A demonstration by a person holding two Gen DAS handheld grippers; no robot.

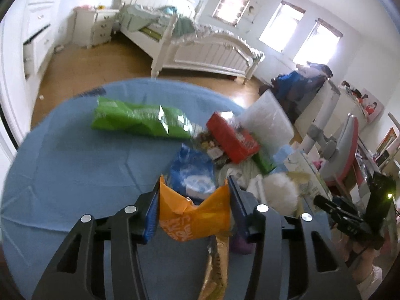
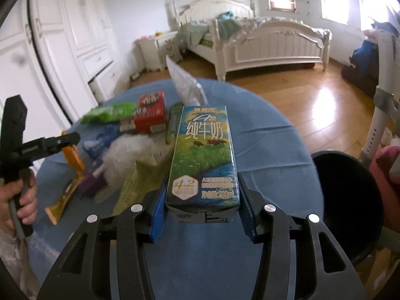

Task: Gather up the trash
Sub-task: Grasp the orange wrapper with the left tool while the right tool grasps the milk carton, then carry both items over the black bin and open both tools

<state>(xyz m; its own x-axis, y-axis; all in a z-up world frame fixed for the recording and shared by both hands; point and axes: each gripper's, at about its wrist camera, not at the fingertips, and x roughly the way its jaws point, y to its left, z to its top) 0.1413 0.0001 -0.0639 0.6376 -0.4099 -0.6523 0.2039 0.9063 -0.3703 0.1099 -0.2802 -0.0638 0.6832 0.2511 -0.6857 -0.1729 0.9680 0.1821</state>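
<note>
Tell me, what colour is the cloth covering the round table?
Light blue tablecloth, clearest in the right wrist view.

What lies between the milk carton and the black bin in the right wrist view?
Only bare blue tablecloth lies between the milk carton and the black bin in the right wrist view; the trash pile sits on the carton's other side.

The tall blue-and-green cardboard milk carton (image 2: 203, 157), standing between the right gripper's (image 2: 203, 216) blue pads, bears large white Chinese characters "纯牛奶" across its upper face. Lower down, a pale hexagon carries "4.2", and beside it small print ends in "200mL". The crinkled orange plastic snack wrapper (image 1: 193, 215) between the left gripper's (image 1: 193, 210) pads shows white lettering, seen upside down and too blurred to read. Print on the red cardboard box (image 2: 150, 111) beyond the carton is illegible.
</note>
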